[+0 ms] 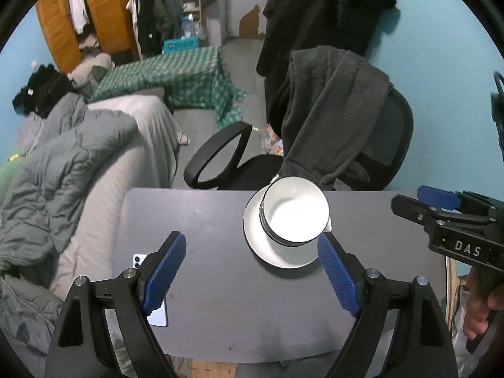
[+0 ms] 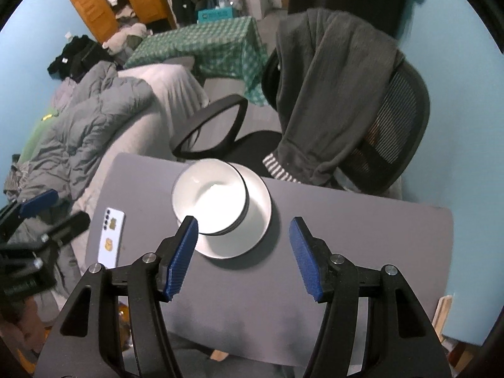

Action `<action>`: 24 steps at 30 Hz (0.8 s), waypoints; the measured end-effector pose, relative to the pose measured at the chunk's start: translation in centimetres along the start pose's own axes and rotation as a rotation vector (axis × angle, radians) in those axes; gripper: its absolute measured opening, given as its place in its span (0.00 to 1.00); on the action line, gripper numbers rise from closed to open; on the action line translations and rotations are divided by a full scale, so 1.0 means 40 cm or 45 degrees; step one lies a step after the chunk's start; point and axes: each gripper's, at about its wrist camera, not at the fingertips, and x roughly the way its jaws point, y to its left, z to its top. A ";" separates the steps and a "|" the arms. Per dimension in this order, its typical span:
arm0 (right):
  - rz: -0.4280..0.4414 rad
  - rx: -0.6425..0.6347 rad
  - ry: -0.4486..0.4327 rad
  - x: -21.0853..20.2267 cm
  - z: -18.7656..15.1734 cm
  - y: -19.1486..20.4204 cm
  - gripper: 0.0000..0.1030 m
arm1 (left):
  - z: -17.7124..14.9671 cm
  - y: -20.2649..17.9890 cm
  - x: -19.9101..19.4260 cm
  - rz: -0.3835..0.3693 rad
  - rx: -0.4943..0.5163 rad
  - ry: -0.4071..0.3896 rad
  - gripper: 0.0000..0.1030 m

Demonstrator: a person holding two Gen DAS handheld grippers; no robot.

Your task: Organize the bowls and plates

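1. One stack of bowls (image 1: 294, 215) sits on a white plate (image 1: 277, 252); both are white, and the bowls have dark rims. At least two or three are nested; I can't tell the exact count. The top bowl looks empty.
2. The stack sits off-centre on the plate, toward its far side. In the right wrist view the bowls (image 2: 209, 197) cover the plate's (image 2: 252, 220) far-left part.
3. Left gripper (image 1: 252, 247): fingers spread wide, holding nothing. The plate and bowls lie ahead of it, closer to its right finger (image 1: 337, 274), whose tip overlaps the plate's near edge in the picture; I can't tell whether they touch.
4. Right gripper (image 2: 244, 231): also spread wide and holding nothing. The stack is ahead and slightly left. Its left finger (image 2: 182, 255) tip overlaps the bowl rim in view; contact is not clear.
5. Each gripper shows in the other's camera: the right one at the right edge of the left wrist view, the left one at the left edge of the right wrist view, blurred.
6. Everything rests on a grey table (image 1: 220, 299).
7. A phone (image 2: 110, 239) lies face down on the table, left of both grippers and well apart from the plate.
8. An office chair (image 1: 378, 145) with a dark garment (image 1: 327, 107) draped over its back stands beyond the table's far edge.
9. A bed with grey bedding (image 1: 63, 163) is off to the left.
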 end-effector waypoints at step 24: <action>-0.112 0.048 -0.128 -0.119 -0.011 0.047 0.58 | -0.007 -0.049 -0.047 -0.137 0.006 0.044 0.84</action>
